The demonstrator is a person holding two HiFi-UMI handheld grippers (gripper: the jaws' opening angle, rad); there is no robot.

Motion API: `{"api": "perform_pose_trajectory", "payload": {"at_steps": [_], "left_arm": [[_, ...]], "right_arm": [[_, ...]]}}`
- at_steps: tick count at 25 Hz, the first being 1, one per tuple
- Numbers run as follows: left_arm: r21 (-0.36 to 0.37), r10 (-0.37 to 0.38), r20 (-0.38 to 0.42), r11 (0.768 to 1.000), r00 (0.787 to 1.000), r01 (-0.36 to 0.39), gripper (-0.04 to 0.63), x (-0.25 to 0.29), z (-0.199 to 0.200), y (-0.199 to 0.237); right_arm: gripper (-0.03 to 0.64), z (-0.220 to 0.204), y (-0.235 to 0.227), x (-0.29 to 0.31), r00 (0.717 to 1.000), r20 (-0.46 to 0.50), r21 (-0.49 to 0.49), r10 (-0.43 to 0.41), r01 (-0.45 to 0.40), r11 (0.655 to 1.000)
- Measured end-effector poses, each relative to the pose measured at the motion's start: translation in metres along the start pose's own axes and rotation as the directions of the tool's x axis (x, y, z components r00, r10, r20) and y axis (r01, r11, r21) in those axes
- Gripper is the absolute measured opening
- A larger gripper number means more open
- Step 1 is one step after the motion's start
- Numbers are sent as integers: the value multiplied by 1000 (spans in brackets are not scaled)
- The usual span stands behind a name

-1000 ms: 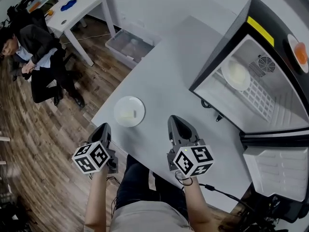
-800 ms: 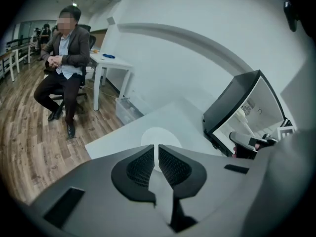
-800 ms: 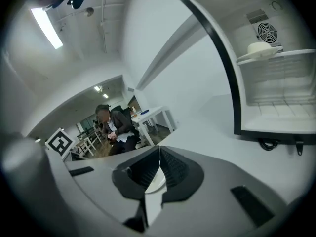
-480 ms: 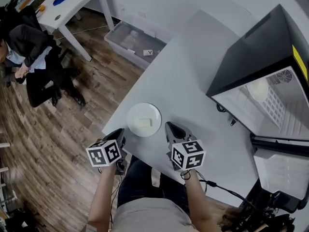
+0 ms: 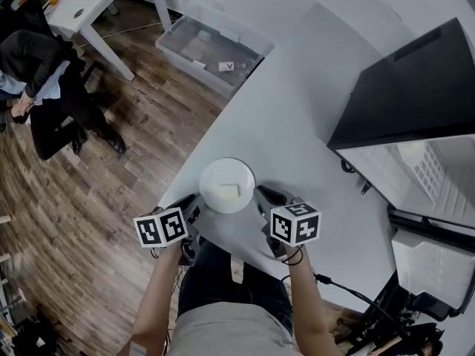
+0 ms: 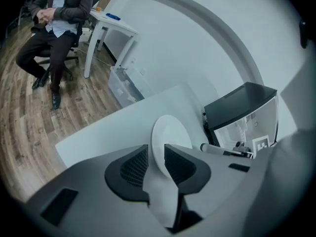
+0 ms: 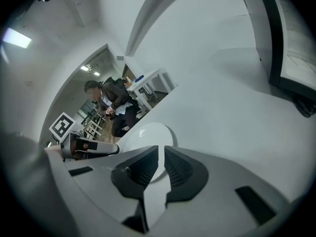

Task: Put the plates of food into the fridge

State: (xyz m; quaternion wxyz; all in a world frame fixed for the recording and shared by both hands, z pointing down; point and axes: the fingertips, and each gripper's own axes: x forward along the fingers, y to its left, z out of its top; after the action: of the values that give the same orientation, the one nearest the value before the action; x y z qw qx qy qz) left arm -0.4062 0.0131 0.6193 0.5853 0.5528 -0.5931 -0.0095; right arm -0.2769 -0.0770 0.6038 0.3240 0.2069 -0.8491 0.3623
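The food plate [image 5: 227,185] sits at the table [image 5: 297,110] edge. The left gripper [image 5: 194,202] has jaws just opening astride its rim. The right gripper [image 5: 262,194], opposite, has jaws barely parting.

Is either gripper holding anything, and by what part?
Nothing is held. The left gripper has the white plate rim between its jaws, which have just been opening; the right gripper, its jaws also just opening and barely apart, sits at the opposite rim.

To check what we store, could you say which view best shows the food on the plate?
The head view: it looks down on the plate, pale food at its middle. The left gripper view sees the plate aslant, the right gripper view only part; neither shows the food clearly.
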Motion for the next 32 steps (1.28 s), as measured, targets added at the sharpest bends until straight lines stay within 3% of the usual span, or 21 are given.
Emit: {"api": "perform_pose_trajectory", "payload": {"at_steps": [3,17,28,32], "left_arm": [[-25,-12,-17,1000,1000,12,86,5,-1,0],[-76,-18,-52,997,998,14,100,17,-1,3],[-110,-30,-38,994,999,25,100,21,1,-1],[-154,-35,-27,988,999,31,100,22,2,-2]], "right_arm": [[80,-8,-3,7,999,-37,37,10,-9,999],[92,-14,-14,26,996,-75,178,51,-37,983],[92,-14,-9,31,992,-52,268,114,-96,959],[91,-12,-6,32,990,-21,319,136,-123,940]]}}
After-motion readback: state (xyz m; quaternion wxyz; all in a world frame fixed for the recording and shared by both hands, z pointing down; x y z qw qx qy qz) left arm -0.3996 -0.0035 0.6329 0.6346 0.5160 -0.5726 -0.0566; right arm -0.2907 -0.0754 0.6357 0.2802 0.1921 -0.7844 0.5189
